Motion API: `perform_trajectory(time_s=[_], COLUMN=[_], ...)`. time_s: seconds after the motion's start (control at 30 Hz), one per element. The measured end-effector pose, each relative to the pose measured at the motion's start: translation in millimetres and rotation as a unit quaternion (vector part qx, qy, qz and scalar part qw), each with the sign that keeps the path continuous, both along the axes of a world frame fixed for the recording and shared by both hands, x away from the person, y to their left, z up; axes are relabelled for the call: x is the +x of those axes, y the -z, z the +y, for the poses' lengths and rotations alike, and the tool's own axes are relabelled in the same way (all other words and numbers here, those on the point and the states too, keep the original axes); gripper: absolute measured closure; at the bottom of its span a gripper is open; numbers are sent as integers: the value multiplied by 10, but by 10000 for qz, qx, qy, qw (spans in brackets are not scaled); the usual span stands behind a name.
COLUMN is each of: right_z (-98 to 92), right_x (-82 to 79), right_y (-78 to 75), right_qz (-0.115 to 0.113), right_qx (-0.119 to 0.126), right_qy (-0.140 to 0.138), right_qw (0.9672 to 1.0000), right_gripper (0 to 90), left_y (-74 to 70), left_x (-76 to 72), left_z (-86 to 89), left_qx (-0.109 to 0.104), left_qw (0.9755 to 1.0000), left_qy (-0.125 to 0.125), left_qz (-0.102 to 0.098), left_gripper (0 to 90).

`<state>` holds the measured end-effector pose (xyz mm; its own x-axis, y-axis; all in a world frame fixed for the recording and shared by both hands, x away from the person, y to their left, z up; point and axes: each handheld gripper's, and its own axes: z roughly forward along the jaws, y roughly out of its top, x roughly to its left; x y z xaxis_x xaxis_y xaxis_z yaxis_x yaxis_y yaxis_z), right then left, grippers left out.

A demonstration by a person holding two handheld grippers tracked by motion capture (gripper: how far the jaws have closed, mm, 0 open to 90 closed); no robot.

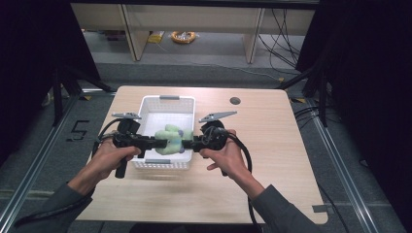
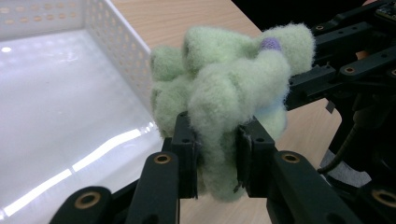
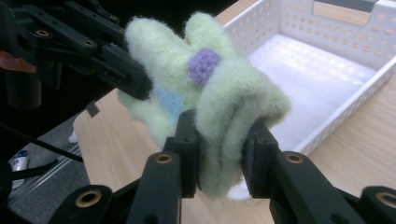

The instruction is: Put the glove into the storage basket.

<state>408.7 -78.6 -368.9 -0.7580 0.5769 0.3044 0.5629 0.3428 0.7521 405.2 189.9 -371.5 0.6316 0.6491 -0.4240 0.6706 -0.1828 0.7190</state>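
Lifting looks done, as I judge it: my left gripper (image 1: 154, 143) and right gripper (image 1: 188, 144) both pinch the green plush toy (image 1: 171, 141) at centre frame, held above the near edge of the white basket (image 1: 167, 101); lowering inside and releasing remain.

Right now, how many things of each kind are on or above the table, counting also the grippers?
Green fleece toy, pinched from both sides over the basket: 1
White perforated basket: 1
Grippers, the left gripper and the right gripper, each shut on the toy: 2
Total: 4
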Motion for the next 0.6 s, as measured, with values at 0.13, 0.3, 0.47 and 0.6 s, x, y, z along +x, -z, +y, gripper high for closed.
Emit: perform_trajectory(time_s=[0.13,0.3,0.47,0.6], right_z=[115,240,355,438], right_x=[99,203,293,355], right_y=[8,41,110,189], right_qz=[63,51,143,224], right_qx=[-56,-130,-191,-222], right_qy=[10,-7,20,38], right_qw=[10000,9999,9997,9995], right_gripper=[713,713,713,713], left_y=[7,46,116,180], left_x=[97,186,276,341], left_z=[96,184,257,302], left_qx=[55,115,219,236], left_qw=[9999,9997,9992,9987], left_qy=[-84,-182,-251,-330], left_qz=[56,103,210,292], left_gripper=[716,715,715,714])
